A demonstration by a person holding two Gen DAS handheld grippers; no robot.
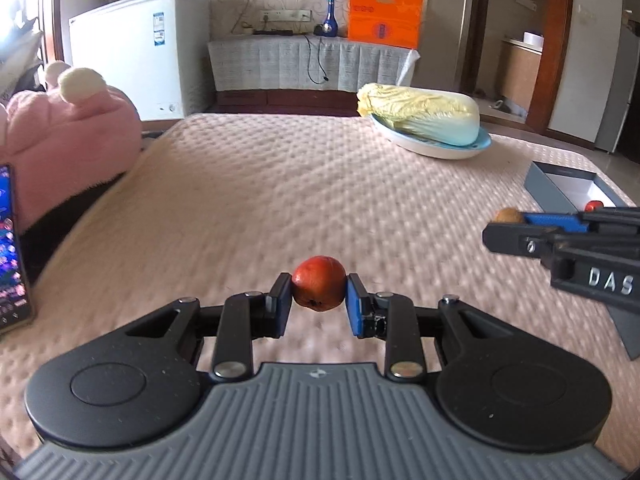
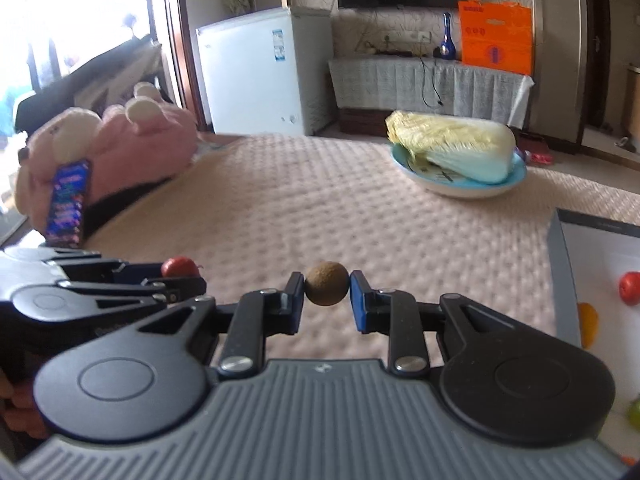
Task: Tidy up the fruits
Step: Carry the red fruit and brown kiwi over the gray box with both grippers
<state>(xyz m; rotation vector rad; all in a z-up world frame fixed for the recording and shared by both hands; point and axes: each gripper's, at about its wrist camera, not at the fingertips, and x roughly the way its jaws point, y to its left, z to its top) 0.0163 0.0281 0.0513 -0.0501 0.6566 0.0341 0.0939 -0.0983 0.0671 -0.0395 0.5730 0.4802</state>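
Note:
My left gripper point(image 1: 319, 294) is shut on a small red fruit point(image 1: 319, 283) and holds it above the pink bedspread; it also shows at the left of the right wrist view point(image 2: 182, 276) with the red fruit point(image 2: 179, 266). My right gripper point(image 2: 326, 289) is shut on a round brown fruit point(image 2: 326, 283); in the left wrist view it point(image 1: 510, 224) reaches in from the right with the brown fruit point(image 1: 507, 215). A grey box with a white inside point(image 2: 560, 264) lies at the right and holds a red fruit point(image 2: 629, 288), an orange one point(image 2: 588, 324) and a green one point(image 2: 634, 414).
A napa cabbage point(image 1: 420, 114) lies on a light blue plate point(image 1: 448, 148) at the far right of the bed. A pink plush toy point(image 1: 68, 132) and a lit phone point(image 1: 12, 248) sit at the left edge. A white freezer point(image 1: 132, 48) stands beyond the bed.

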